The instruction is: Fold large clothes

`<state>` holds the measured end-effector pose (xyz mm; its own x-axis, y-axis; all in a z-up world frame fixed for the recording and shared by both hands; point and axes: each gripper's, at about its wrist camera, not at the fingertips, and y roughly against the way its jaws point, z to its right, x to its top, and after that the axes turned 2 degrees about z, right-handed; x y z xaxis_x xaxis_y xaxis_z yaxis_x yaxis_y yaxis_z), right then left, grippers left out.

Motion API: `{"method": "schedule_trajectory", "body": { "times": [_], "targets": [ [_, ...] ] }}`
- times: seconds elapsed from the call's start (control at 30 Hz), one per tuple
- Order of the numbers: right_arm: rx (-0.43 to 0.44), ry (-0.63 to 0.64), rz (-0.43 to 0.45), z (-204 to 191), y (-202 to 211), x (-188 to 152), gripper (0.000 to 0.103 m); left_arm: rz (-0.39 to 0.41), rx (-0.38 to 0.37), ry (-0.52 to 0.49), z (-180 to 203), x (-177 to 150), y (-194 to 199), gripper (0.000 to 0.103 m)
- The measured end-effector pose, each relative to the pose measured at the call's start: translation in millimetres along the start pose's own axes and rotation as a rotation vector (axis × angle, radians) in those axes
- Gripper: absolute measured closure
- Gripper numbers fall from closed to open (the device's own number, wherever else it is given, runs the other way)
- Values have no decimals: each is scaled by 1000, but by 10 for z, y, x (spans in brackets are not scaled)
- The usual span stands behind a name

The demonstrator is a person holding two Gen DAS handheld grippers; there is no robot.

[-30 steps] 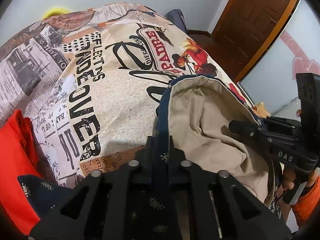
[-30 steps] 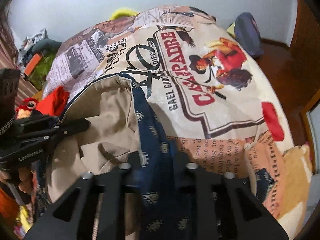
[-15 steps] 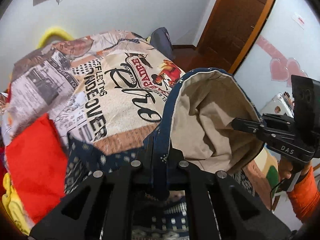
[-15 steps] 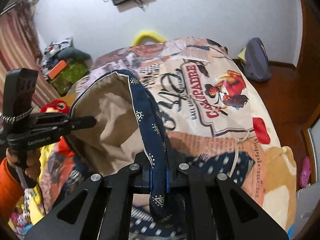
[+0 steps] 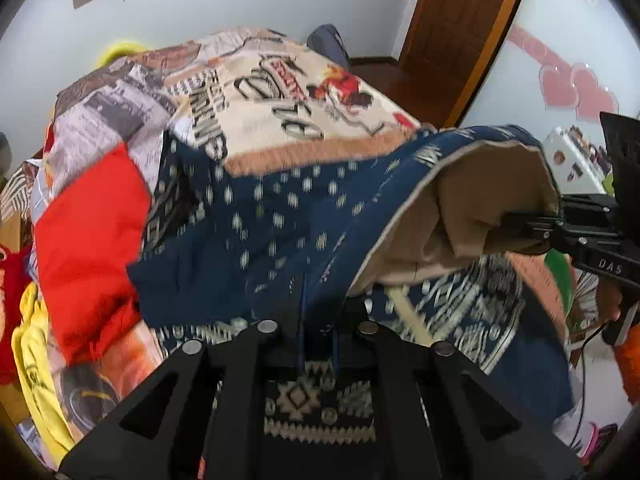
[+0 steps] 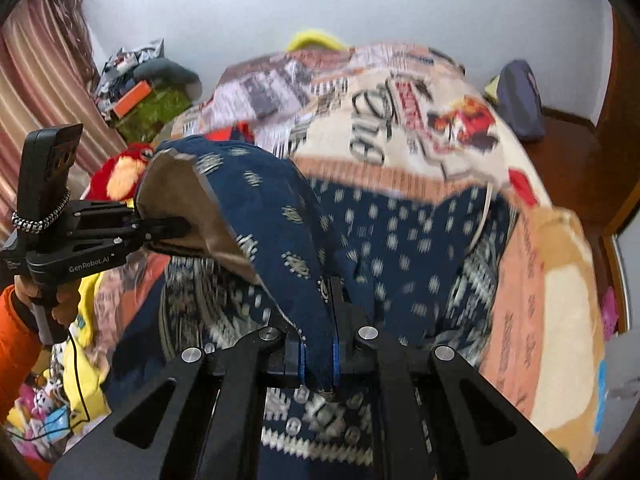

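Bedroom, white walls, bed [image 5: 280,92] under a newspaper-print blanket [image 6: 420,92]. Navy patterned garment [image 5: 280,216] with tan lining [image 5: 480,200] is spread over the near end of the bed, its near edge lifted clear between both grippers. Left gripper [image 5: 318,344] clamped tight on the navy hem; right gripper [image 6: 318,354] likewise, jaws nearly closed with a fold of fabric pinched between. Lining faces out in the raised loop. Red cloth [image 5: 88,240] and yellow cloth [image 5: 36,360] just beside it on the left. Wooden door [image 5: 460,28] beyond the bed. Frames motion-blurred.
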<state>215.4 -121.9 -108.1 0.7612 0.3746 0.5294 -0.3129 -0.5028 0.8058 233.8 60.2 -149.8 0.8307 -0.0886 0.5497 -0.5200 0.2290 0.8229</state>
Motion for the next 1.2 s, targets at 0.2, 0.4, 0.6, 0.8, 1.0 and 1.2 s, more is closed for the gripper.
{"method": "schedule_trajectory", "body": {
  "times": [0.2,0.4,0.6,0.8,1.0,1.2],
  "targets": [
    [-33,32,-72,-54,-65,-347,91,-77,-22,9,14,-383,-111,86],
    [-116,55,-127,-89,5,-521,88,-79,10,-9,38,-587,12,74],
    [-107,70,-59,-114,348,-489,74,21,24,-22,55,-494,453,65],
    [-91,47,73,-118,649,-313,71,130,41,-12,52,-165,753,60],
    [-58,-17,119,-62,572,-85,66,145,46,-2,102,126,615,52],
    [-47,-59,12,-13,51,-157,64,55,54,-4,192,91,34,47]
  ]
}}
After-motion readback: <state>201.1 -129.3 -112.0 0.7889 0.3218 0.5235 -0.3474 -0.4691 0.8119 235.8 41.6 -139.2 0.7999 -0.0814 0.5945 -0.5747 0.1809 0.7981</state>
